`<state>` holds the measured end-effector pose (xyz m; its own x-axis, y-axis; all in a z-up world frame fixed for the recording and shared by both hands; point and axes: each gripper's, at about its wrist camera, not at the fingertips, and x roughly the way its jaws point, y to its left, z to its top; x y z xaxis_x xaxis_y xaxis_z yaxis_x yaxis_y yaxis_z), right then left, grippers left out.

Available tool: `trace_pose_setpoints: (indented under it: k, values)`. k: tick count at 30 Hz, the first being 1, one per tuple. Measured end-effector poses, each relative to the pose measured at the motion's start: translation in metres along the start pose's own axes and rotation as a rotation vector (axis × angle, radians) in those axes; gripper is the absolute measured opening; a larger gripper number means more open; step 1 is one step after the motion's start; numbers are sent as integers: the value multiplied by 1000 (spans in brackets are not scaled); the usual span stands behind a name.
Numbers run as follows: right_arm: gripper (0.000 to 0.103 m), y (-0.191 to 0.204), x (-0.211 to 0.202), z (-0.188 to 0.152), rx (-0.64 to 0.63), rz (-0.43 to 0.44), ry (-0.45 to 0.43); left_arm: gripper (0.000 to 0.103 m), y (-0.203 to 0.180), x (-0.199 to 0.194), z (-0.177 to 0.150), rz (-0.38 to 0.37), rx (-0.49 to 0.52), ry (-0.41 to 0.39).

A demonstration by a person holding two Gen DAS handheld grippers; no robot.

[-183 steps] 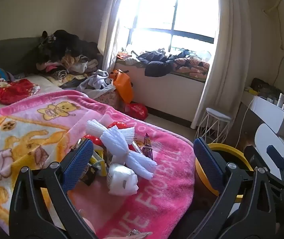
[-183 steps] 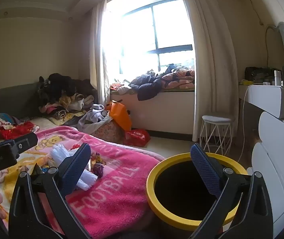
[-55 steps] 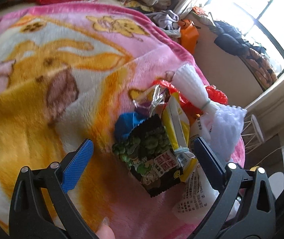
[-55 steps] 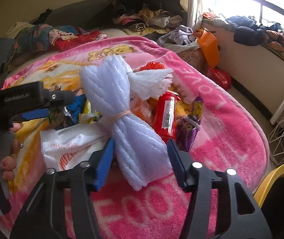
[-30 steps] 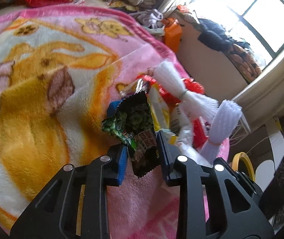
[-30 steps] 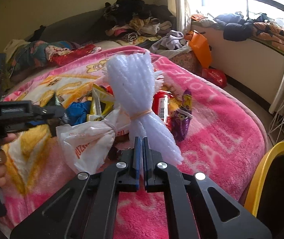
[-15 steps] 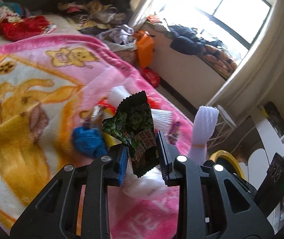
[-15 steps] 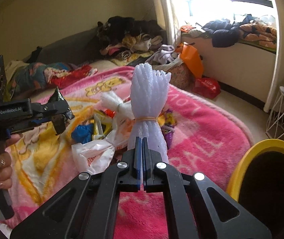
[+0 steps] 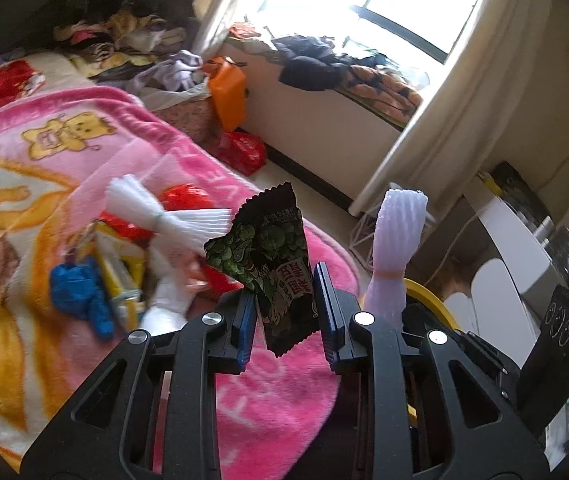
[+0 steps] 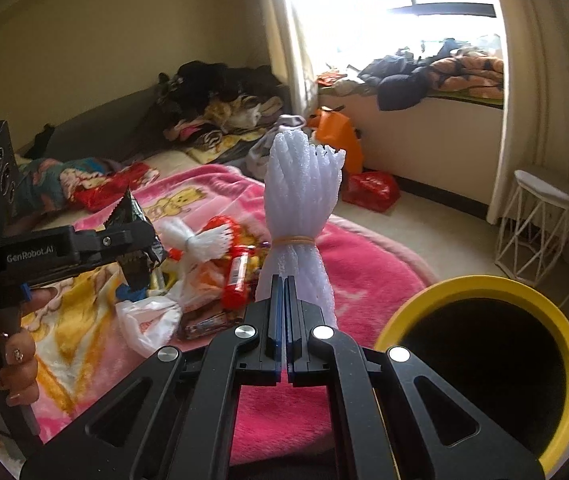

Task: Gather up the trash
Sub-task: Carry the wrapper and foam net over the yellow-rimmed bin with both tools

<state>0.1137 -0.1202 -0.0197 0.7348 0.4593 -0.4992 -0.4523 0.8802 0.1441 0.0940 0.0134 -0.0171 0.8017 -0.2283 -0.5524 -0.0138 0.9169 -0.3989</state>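
The left tongs [image 9: 284, 312] gripped a dark green crinkled snack wrapper with printed peas [image 9: 270, 256], pinched between the blue pads and held upright in the air above the pink cartoon-printed plush blanket [image 9: 284, 396]. The right tongs [image 10: 284, 320] were pressed fully together on the lower end of a white ribbed foam-net bundle tied with a rubber band [image 10: 300, 208], which stood upright above the same blanket, on the side nearer the round black bin with a yellow rim [image 10: 480, 292]. That bin stood on the floor just off the blanket's edge. The rest of the litter lay in a heap on the blanket behind both held pieces: a second white foam-net bundle [image 10: 200, 240], a red cylindrical can [image 10: 236, 276], a crumpled white plastic bag [image 10: 148, 320] and a blue scrap [image 9: 80, 292]. A hand [image 10: 12, 364] held the left tool's grip over the blanket's near side.
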Motion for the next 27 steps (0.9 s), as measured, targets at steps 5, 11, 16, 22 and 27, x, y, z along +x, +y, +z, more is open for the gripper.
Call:
trace_pose_setpoints:
  k: [5,11,16,22,27]
  values:
    - [1,-22,-14,-2,39,-41,-15,21,-21,9,-4,-30,45,17]
    - [1,-44,-29,-6,87,-86,-27,21,-45,19,-10,-62,91,35]
    - [1,-63,-39,-13,130,-121,-30,21,-64,24,-18,-86,127,47]
    - [1,-82,-48,-23,175,-149,-26,21,-81,32,-25,-112,165,74]
    - [1,-94,-53,-31,208,-172,-14,21,-97,41,-31,-133,201,97]
